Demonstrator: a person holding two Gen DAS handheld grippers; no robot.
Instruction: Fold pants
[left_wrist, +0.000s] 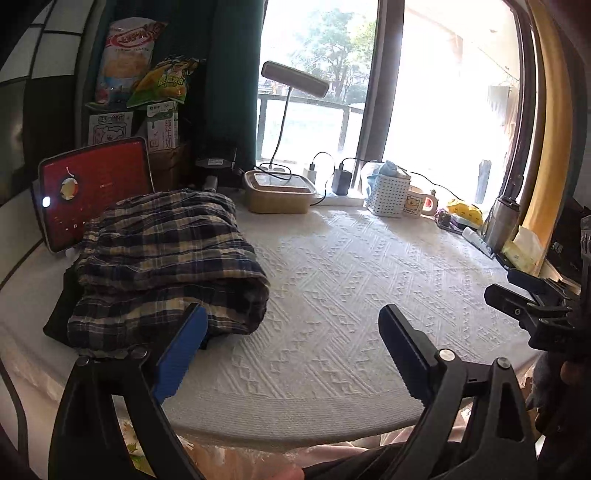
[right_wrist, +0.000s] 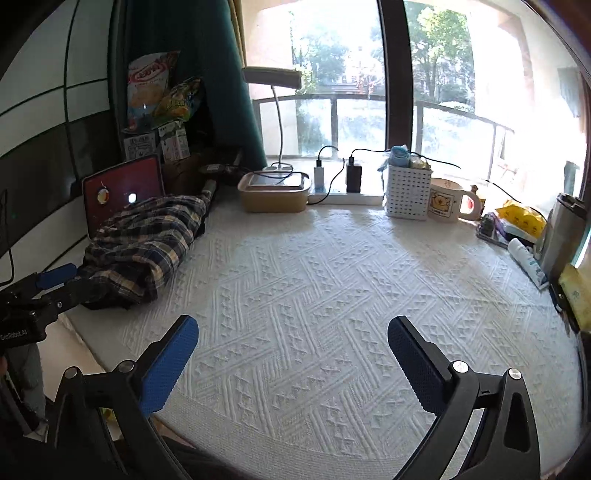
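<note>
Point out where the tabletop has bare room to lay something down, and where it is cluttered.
Free: the white tablecloth, from the folded plaid pants at left across to the near edge. Both the left gripper and the right gripper are open above it. Crowded: the window edge, with lidded box, white basket, mug.

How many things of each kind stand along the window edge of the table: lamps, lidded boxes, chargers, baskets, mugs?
Lamp: 1
Lidded box: 1
Chargers, white and black: 2
White basket: 1
Mug: 1
Total: 6
</note>
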